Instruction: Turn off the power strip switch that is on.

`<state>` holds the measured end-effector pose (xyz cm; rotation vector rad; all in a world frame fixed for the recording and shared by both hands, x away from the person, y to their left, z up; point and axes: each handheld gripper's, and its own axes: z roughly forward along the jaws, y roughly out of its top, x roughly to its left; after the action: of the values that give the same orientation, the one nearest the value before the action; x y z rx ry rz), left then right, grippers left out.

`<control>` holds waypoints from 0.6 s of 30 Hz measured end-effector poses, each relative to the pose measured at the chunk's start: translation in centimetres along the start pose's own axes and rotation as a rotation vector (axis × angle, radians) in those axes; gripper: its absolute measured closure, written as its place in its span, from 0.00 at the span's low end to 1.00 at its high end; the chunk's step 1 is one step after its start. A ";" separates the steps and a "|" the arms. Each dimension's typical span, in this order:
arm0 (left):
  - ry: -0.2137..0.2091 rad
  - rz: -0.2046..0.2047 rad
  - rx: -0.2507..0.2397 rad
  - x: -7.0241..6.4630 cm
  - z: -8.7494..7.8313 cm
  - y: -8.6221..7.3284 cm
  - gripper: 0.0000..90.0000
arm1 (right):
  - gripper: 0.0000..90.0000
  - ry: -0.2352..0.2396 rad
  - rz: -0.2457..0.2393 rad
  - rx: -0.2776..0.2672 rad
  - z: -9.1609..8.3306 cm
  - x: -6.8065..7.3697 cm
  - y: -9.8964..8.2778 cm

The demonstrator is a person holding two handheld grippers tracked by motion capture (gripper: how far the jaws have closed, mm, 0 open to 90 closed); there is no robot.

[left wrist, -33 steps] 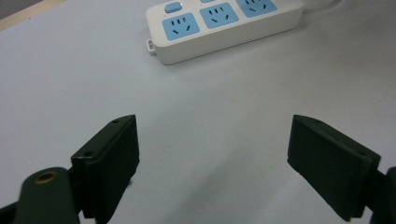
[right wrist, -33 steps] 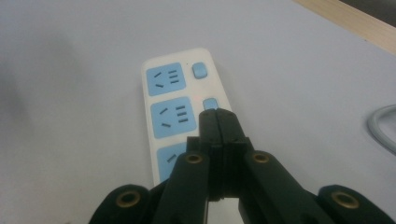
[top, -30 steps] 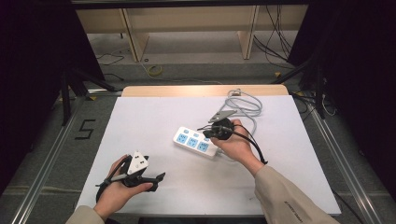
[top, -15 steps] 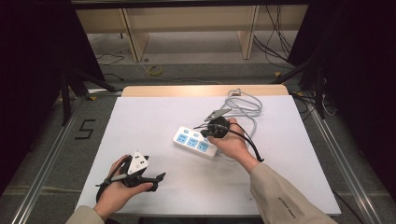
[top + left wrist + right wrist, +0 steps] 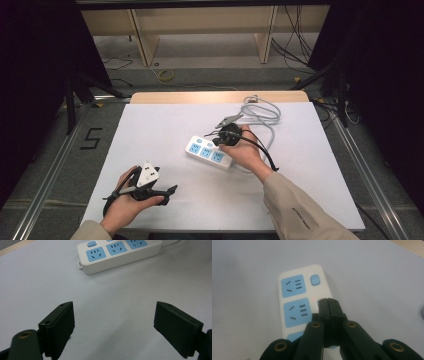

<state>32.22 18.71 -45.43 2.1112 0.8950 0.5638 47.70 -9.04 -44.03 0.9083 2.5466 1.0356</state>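
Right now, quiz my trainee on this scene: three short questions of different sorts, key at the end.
1. True or false: the left gripper has its jaws wide apart with nothing between them.
2. The shut right gripper has its tips over which part of the power strip? A) a blue switch button B) the cord C) the far end
3. What colour are the socket faces?

Key: 1 true. 2 A, the button beside the middle socket. 3 blue.
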 end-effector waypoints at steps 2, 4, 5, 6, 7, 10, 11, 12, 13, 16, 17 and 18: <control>-0.001 0.000 0.001 0.0 0.0 0.0 0.18 | 1.00 0.000 0.000 0.004 0.3 0.0 0.1; 0.000 0.000 0.002 0.0 0.0 0.0 0.18 | 1.00 -0.001 -0.006 0.013 0.6 0.0 0.3; -0.001 0.001 0.003 0.0 0.0 0.0 0.18 | 1.00 0.000 -0.002 0.019 0.7 0.0 0.4; -0.001 0.001 0.003 0.0 0.0 0.0 0.18 | 1.00 0.001 -0.006 0.023 0.9 0.0 0.4; -0.001 0.001 0.003 0.0 0.0 0.0 0.18 | 1.00 0.001 -0.006 0.023 0.9 0.0 0.4; -0.003 0.002 0.006 0.0 0.0 0.0 0.18 | 1.00 0.005 -0.008 0.034 1.2 0.0 0.7; -0.003 0.003 0.006 0.0 0.0 0.0 0.18 | 1.00 0.003 -0.008 0.036 1.4 0.0 0.9; -0.003 0.003 0.006 0.0 0.0 0.0 0.18 | 1.00 0.003 -0.008 0.036 1.4 0.0 0.9; -0.004 0.008 0.008 0.0 0.0 0.0 0.18 | 1.00 0.005 -0.008 0.037 1.5 0.0 0.9; -0.005 0.007 0.009 0.0 0.0 0.0 0.18 | 1.00 0.005 -0.018 0.046 1.9 0.0 1.0; -0.005 0.007 0.009 0.0 0.0 0.0 0.18 | 1.00 0.002 -0.020 0.051 2.2 0.0 1.1; -0.005 0.007 0.009 0.0 0.0 0.0 0.18 | 1.00 0.002 -0.020 0.051 2.2 0.0 1.1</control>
<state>32.22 18.75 -45.43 2.1237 0.8885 0.5585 49.14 -7.28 -44.82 0.8939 2.5890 0.9709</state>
